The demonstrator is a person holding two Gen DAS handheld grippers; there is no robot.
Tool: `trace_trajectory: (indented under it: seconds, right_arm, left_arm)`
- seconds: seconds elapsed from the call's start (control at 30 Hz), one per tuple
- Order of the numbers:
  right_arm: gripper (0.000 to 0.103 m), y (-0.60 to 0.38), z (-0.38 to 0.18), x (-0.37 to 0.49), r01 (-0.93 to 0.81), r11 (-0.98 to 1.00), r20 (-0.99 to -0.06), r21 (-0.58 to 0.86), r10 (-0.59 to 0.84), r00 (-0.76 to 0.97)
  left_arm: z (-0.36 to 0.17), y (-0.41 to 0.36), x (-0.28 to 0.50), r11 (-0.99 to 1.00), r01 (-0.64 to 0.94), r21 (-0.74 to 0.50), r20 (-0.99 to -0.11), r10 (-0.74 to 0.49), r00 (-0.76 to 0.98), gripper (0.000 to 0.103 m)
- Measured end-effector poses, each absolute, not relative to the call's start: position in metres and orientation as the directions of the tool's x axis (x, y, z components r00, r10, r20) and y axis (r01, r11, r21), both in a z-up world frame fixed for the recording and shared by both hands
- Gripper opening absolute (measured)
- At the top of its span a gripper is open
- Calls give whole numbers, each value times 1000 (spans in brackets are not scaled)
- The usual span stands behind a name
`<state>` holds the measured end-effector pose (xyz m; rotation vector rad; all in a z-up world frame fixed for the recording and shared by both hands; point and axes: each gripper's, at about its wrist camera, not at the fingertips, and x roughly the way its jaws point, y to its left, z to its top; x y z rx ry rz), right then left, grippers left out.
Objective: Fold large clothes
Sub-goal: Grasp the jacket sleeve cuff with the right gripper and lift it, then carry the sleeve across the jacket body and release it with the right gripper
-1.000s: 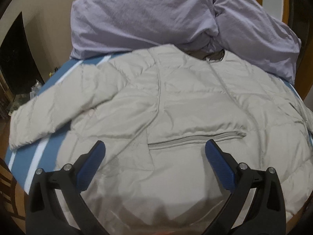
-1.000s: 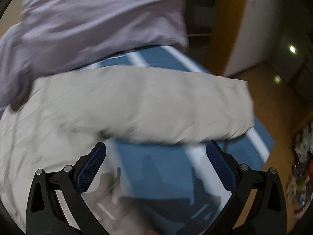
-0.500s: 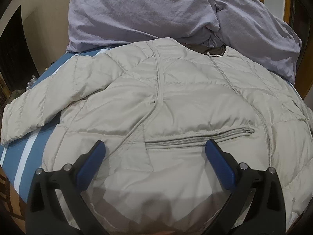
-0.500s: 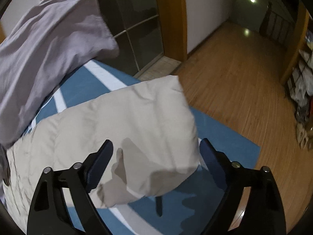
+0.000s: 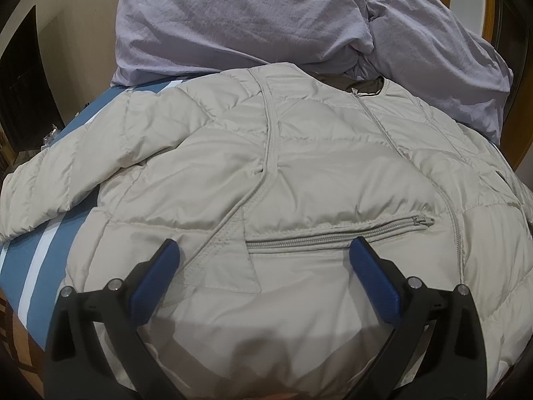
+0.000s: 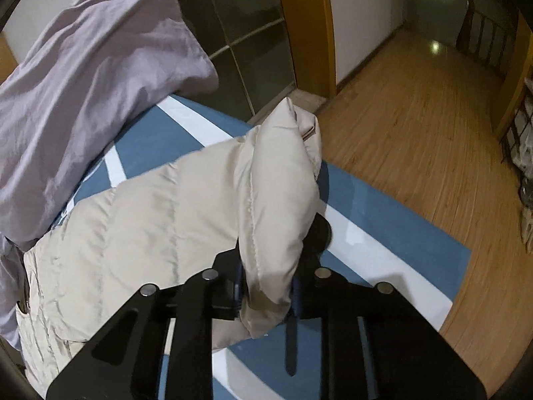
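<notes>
Puffy beige quilted sleeve (image 6: 276, 200) bunched, right tongs (image 6: 266, 286) closing.

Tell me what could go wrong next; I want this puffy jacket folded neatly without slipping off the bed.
1. The right gripper is closing on the puffy sleeve cuff; slick padded fabric may squirt out when lifted.
2. That sleeve lies near the blue bed cover's edge and could drop toward the wooden floor.
3. The left gripper hangs open, so the jacket body may drag.
</notes>
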<state>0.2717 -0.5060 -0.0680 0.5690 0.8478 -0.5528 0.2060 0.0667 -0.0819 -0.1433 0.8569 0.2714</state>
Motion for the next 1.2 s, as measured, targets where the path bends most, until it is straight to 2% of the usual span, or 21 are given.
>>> trace_trajectory:
  seconds: [0.23, 0.57, 0.8, 0.97, 1.2]
  right_arm:
    - [20, -468, -24, 290, 577, 785, -746, 226, -241, 621]
    - [19, -327, 3, 358, 300, 931, -726, 209, -58, 686]
    - [19, -194, -17, 386, 64, 982, -764, 176, 95, 639]
    - [19, -115, -33, 381, -81, 973, -777, 217, 222, 589]
    - [19, -28, -56, 377, -197, 967, -803, 161, 244, 543]
  left_arm:
    - [-84, 66, 207, 956, -292, -19, -760, 176, 625, 101]
    - [-86, 66, 205, 956, -291, -41, -755, 161, 636, 101]
    - [-90, 75, 209, 955, -278, -102, -756, 107, 645, 101]
    - [-91, 77, 212, 951, -281, -131, -759, 86, 645, 101]
    - [-92, 77, 209, 950, -283, -132, -756, 88, 649, 101]
